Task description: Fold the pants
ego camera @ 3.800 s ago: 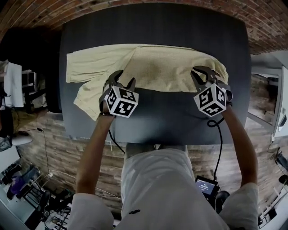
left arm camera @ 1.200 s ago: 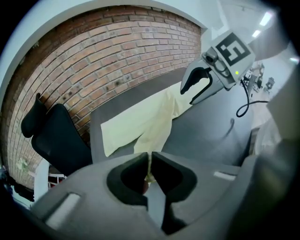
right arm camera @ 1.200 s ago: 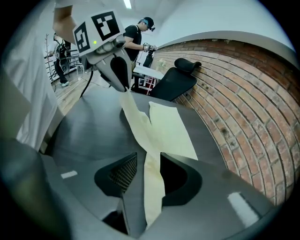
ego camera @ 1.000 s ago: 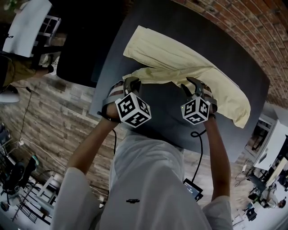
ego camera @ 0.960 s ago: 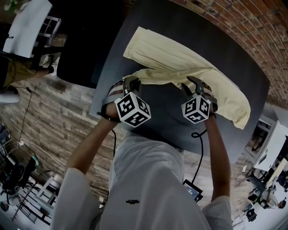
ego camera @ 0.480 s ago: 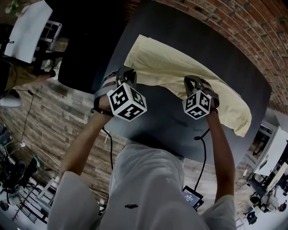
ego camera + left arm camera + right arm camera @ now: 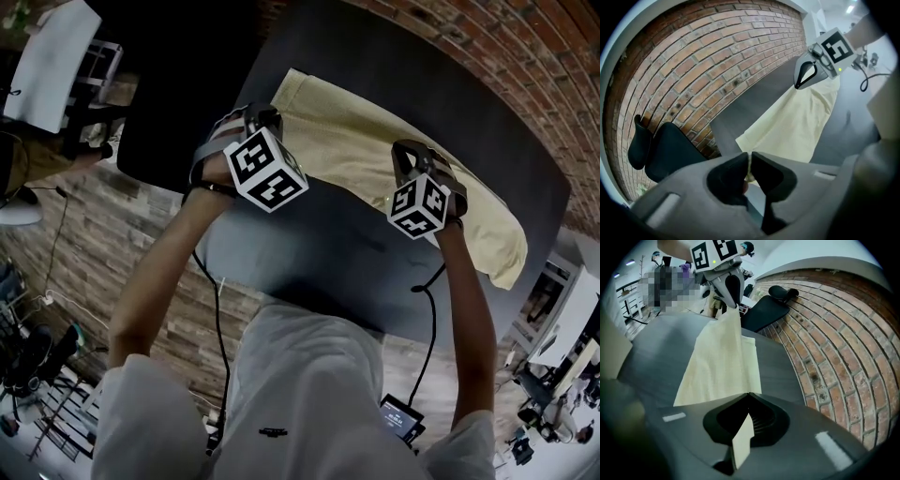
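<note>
Pants (image 7: 375, 155), pale yellow, lay in a long band on the dark counter (image 7: 347, 253). In the head view their long axis ran slantwise from the upper left corner toward the lower right edge. The left gripper (image 7: 263, 116) held the cloth at its upper left end, fingers pinched on a thin edge of fabric. The right gripper (image 7: 409, 150) held the near long edge about midway along, fingers pressed together on a fold, with a strip of cloth poking back between them. From both grippers the rest of the pants lay ahead, away from the person. The lower right end trailed beyond the right gripper, nearer that hand. Any coming fold would likely turn on that long axis. Count: one pair of pants, two grippers, one counter.
</note>
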Available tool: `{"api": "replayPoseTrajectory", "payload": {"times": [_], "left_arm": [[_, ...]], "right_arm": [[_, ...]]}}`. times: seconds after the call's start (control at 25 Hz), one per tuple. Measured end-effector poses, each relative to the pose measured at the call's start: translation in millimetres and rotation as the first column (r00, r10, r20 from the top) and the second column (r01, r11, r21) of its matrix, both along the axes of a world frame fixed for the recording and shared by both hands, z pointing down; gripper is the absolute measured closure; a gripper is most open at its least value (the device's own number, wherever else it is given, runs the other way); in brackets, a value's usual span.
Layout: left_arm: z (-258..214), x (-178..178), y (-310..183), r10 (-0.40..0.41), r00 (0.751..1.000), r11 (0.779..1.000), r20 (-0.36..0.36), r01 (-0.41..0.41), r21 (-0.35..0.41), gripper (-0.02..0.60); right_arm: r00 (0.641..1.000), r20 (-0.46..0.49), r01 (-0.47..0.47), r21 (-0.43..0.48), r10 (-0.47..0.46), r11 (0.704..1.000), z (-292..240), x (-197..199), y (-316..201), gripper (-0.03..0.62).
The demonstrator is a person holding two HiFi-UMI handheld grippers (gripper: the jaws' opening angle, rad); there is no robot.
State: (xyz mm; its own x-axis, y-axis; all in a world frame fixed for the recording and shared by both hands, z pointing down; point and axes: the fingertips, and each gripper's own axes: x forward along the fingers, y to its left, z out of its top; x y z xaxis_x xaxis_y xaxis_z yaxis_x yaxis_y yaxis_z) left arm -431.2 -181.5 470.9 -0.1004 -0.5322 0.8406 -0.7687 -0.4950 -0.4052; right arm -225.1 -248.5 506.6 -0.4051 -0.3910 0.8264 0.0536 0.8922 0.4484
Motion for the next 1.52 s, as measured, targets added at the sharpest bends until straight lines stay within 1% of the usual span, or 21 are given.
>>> {"api": "replayPoseTrajectory", "payload": {"times": [0.16, 0.28, 0.52, 0.64, 0.8, 1.0, 1.08, 1.16, 1.2, 1.24, 1.32, 1.44, 1.52], "left_arm": [[8, -11, -18, 0.044, 0.999, 0.999, 0.03, -0.043, -0.013, 0.551], [18, -14, -34, 0.064, 0.997, 0.998, 0.035, -0.063, -0.032, 0.551], [35, -19, -62, 0.067, 0.997, 0.996, 0.048, -0.065, -0.054, 0.548], [45, -25, -73, 0.064, 0.997, 0.996, 0.049, -0.061, -0.063, 0.543], [64, -35, -85, 0.061, 0.996, 0.995, 0.069, -0.056, -0.08, 0.537], [88, -42, -93, 0.044, 0.996, 0.993, 0.072, -0.036, -0.108, 0.534], [94, -46, -96, 0.028, 0.995, 0.995, 0.096, -0.018, -0.099, 0.51], [96, -56, -101, -0.008, 0.993, 0.997, 0.121, 0.017, -0.074, 0.479], [96, -62, -103, -0.035, 0.992, 0.997, 0.119, 0.042, -0.06, 0.435], [95, -67, -104, -0.065, 0.992, 0.996, 0.105, 0.07, -0.046, 0.41], [90, -74, -101, -0.114, 0.991, 0.993, 0.074, 0.116, -0.026, 0.396], [83, -73, -84, -0.126, 0.991, 0.992, 0.053, 0.126, -0.012, 0.396], [82, -65, -70, -0.124, 0.992, 0.992, 0.021, 0.124, -0.016, 0.396]], "right_arm": [[1.0, -0.019, 0.002, 0.004, -0.002, 1.0, 4, -7, -11, 0.591], [1.0, -0.024, -0.002, 0.003, 0.002, 1.0, 9, -10, -22, 0.591], [1.0, -0.021, -0.023, 0.005, 0.023, 1.0, 19, -12, -47, 0.591], [0.999, -0.033, -0.03, 0.007, 0.03, 1.0, 25, -16, -56, 0.591], [0.998, -0.054, -0.034, -0.003, 0.034, 0.999, 38, -19, -62, 0.591], [0.996, -0.066, -0.063, -0.005, 0.063, 0.998, 54, -23, -69, 0.589], [0.993, -0.081, -0.086, 0.006, 0.087, 0.996, 59, -21, -73, 0.581], [0.989, -0.096, -0.112, 0.015, 0.113, 0.994, 62, -19, -78, 0.509], [0.988, -0.093, -0.123, 0.016, 0.124, 0.992, 61, -19, -79, 0.497], [0.987, -0.084, -0.133, 0.014, 0.134, 0.991, 60, -19, -79, 0.497], [0.988, -0.065, -0.142, 0.013, 0.142, 0.99, 56, -18, -76, 0.499], [0.989, -0.039, -0.143, 0.011, 0.144, 0.99, 51, -15, -66, 0.51], [0.986, -0.004, -0.167, -0.009, 0.167, 0.986, 48, -12, -58, 0.514]]}}
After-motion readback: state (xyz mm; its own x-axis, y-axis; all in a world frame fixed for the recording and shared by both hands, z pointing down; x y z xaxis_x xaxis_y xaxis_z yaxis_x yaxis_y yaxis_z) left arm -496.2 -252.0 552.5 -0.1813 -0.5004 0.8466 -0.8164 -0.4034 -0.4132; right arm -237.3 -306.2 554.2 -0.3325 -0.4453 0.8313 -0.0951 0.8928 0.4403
